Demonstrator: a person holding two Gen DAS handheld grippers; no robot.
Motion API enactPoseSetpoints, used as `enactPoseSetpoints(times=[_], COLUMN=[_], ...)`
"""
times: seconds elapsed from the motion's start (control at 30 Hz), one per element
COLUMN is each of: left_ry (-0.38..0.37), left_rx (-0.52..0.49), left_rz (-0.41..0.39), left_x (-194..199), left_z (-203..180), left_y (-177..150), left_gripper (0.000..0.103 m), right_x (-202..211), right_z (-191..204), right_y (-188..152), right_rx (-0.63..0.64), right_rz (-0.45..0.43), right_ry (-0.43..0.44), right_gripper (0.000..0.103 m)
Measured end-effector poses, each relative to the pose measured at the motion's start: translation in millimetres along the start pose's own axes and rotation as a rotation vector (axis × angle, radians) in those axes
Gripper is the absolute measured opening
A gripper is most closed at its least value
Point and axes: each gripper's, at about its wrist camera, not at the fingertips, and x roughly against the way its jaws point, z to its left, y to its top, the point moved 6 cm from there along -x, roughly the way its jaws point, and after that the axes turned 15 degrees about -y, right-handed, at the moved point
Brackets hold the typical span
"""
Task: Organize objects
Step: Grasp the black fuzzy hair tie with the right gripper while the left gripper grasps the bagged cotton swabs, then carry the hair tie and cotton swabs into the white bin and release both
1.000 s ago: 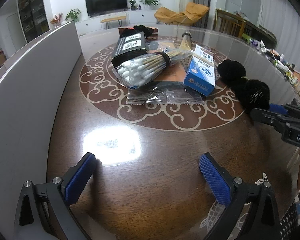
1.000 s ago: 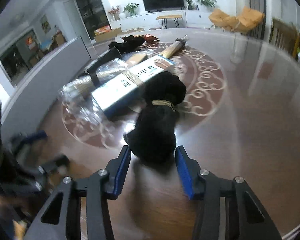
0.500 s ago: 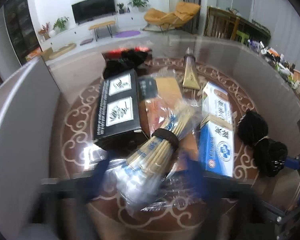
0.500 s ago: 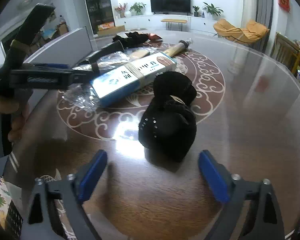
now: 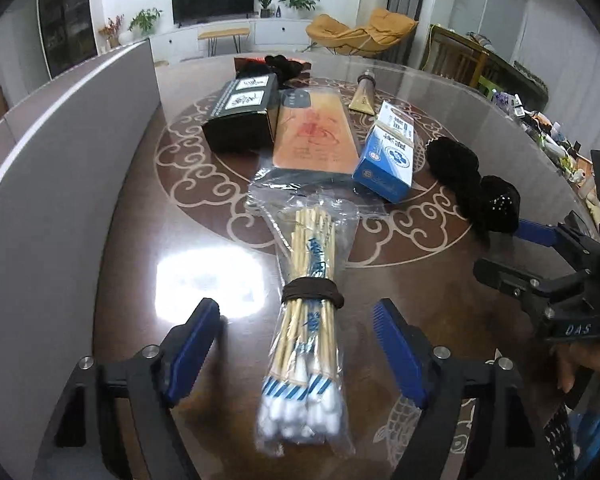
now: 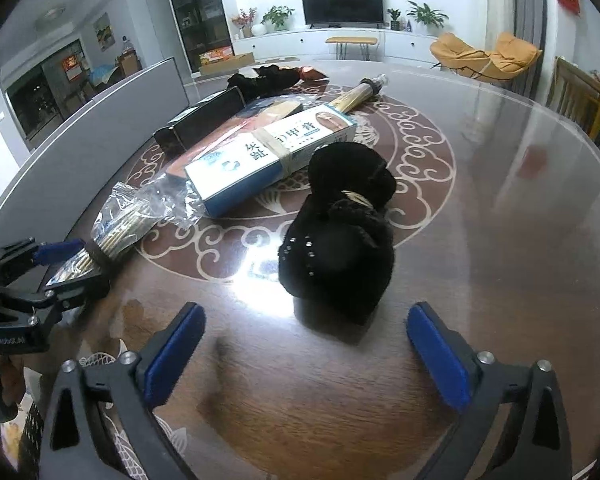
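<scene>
A plastic bag of cotton swabs, tied with a dark band, lies on the round brown table between the blue pads of my open left gripper; the pads stand clear of it on both sides. It also shows in the right wrist view. A black cloth bundle sits just ahead of my open, empty right gripper. In the left wrist view the bundle is at the right, with the right gripper behind it.
A blue-and-white box, an orange flat pack in plastic, a black box, a gold tube and dark cloth lie mid-table. A grey partition runs along the left.
The swab bag now lies near the table's front, between my left fingers, off the pile. My right gripper has opened wide and drawn back from the black bundle.
</scene>
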Motion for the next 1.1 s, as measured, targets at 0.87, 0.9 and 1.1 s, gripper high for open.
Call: enactPoseSetpoints(times=[0.87, 0.9, 1.1], left_ry=[-0.037, 0.008, 0.27], left_rx=[0.119, 0.137, 0.379], left_rz=[-0.441, -0.447, -0.319], left_x=[233.5, 242.6, 248.2], left_z=[55.0, 71.3, 189.9], left_y=[-16.5, -20.9, -59.3], left_gripper=[0.029, 0.029, 0.039], right_x=[129.6, 140.0, 154.7], right_z=[125.3, 153.9, 296.9], right_y=[99.8, 106.0, 107.7], right_rx=[0.02, 0.051, 0.257], right_rz=[-0.011, -0.026, -0.028], right_ry=[0.436, 0.478, 0.574], right_gripper=[0.033, 0.033, 0.043])
